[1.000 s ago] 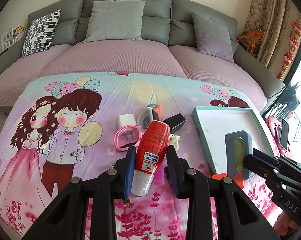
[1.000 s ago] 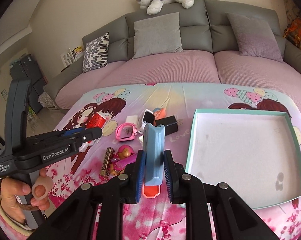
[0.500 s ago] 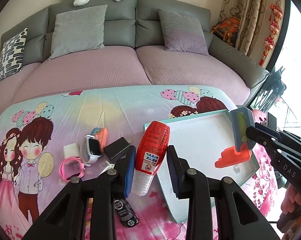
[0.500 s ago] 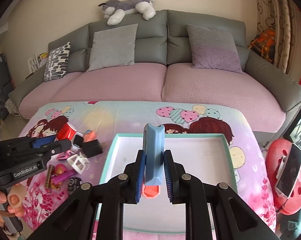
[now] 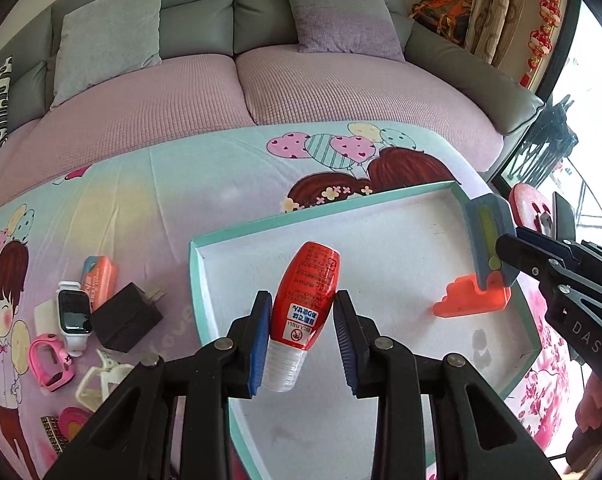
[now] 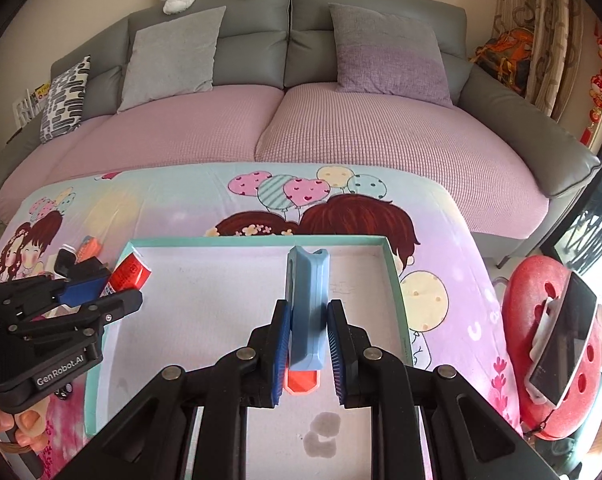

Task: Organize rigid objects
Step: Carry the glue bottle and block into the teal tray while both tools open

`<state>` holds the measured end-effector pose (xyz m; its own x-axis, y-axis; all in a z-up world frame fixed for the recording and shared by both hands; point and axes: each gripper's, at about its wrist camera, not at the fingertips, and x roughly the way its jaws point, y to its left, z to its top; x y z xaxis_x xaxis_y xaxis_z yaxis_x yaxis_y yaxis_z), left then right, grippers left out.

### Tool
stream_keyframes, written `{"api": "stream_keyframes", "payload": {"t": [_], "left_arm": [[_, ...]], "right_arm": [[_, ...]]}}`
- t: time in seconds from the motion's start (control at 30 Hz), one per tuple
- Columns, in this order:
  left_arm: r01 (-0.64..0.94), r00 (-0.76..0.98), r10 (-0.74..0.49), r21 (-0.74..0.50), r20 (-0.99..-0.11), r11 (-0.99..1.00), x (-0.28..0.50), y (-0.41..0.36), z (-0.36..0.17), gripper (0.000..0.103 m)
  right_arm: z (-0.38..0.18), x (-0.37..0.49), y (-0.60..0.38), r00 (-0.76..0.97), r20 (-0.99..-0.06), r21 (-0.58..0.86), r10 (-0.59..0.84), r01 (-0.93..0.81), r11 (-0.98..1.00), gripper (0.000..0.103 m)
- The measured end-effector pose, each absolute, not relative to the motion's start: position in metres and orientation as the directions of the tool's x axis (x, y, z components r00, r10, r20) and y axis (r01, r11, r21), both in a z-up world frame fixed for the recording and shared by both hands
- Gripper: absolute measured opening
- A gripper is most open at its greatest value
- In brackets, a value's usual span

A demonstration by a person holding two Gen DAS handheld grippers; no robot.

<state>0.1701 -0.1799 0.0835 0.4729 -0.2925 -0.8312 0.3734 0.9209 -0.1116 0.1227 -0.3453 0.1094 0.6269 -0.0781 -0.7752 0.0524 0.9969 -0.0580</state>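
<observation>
My left gripper [image 5: 301,334] holds a red bottle with a clear cap [image 5: 303,312] over the left part of the teal-rimmed white tray [image 5: 237,236]; the right pad looks slightly off the bottle. My right gripper [image 6: 307,342] holds a blue and orange holder [image 6: 307,312] over the tray [image 6: 393,276], its orange foot near the tray floor. The holder [image 5: 487,240] and right gripper [image 5: 513,246] show at the tray's right side in the left wrist view. The left gripper [image 6: 101,296] and bottle [image 6: 127,276] show at the tray's left edge.
Left of the tray on the cartoon-print cloth lie a black charger [image 5: 127,318], a white smartwatch [image 5: 73,314], an orange item [image 5: 99,280], a pink watch [image 5: 47,360] and a white clip [image 5: 101,380]. A sofa [image 6: 301,128] stands behind. A red stool with a phone [image 6: 557,340] is at right.
Both grippers moved right and forward over the tray with their objects. The holder has come down toward the tray floor, and both sets of jaws look slightly wider.
</observation>
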Motion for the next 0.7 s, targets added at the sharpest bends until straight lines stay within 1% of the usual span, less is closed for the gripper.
{"api": "stream_keyframes", "payload": {"t": [0.13,0.17,0.37,0.47,0.63,0.7], "left_arm": [[0.394,0.448,-0.271,-0.084,-0.852,0.915,0.172,-0.194,0.069,0.033],[0.397,0.442,-0.265,-0.078,-0.857,0.914,0.173,-0.196,0.065,0.033],[0.394,0.403,-0.246,-0.075,-0.881,0.916,0.173,-0.201,0.047,0.033],[0.385,0.397,-0.236,-0.072,-0.887,0.92,0.173,-0.2,0.046,0.033],[0.352,0.399,-0.251,-0.106,-0.882,0.93,0.172,-0.194,0.05,0.033],[0.34,0.412,-0.252,-0.109,-0.876,0.934,0.171,-0.192,0.053,0.035]], "right_arm": [[0.089,0.122,-0.347,0.605,-0.793,-0.067,-0.076,0.037,0.997,0.019],[0.085,0.122,-0.348,0.598,-0.798,-0.066,-0.075,0.036,0.997,0.017],[0.066,0.121,-0.345,0.565,-0.822,-0.07,-0.071,0.023,0.997,0.017],[0.064,0.12,-0.344,0.558,-0.827,-0.069,-0.068,0.019,0.997,0.017],[0.064,0.119,-0.343,0.543,-0.838,-0.045,-0.054,0.03,0.999,0.017],[0.063,0.118,-0.342,0.54,-0.84,-0.043,-0.055,0.035,0.998,0.017]]}}
